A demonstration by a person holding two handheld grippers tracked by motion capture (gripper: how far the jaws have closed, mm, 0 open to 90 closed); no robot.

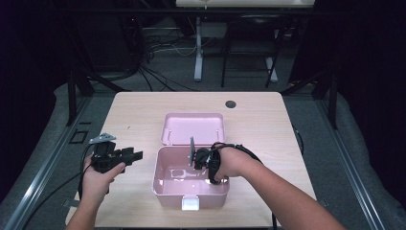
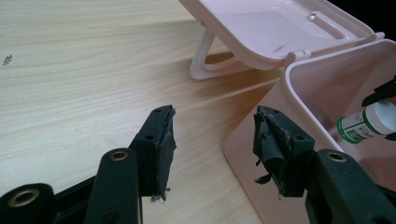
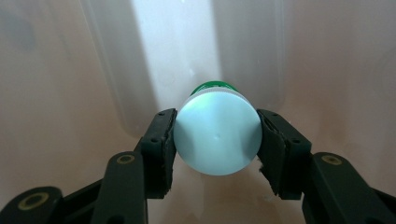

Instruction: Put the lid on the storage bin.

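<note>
Your right claw (image 3: 217,140) has its two black pads pressed against the sides of the wide white cap of a small white plastic bottle with a green label (image 3: 217,137), so the jaws stand fairly wide but are closed on it. The bottle's long axis runs straight away from that claw, cap towards you and green body pointing on towards the pale inner wall of the open pink plastic storage box (image 1: 165,191). From the left gripper view the bottle (image 2: 369,122) lies roughly level, inside the box and below its rim. What the coming move turns on is this: the bottle hangs within the box cavity, above its floor, so a release would likely drop it on its side; I cannot tell how close it is to the bottom.

Your left claw (image 2: 212,140) is open and holds nothing; it hovers over the light wooden worktop (image 1: 139,110) just beside the box's outer left wall, apart from it. The right hand (image 1: 229,163) is plainly the nearer one, already over the box.

Counted: one bottle, one box with its one hinged lid (image 1: 194,127) folded back behind it, one white latch (image 1: 190,204) on the front, two claws.
</note>
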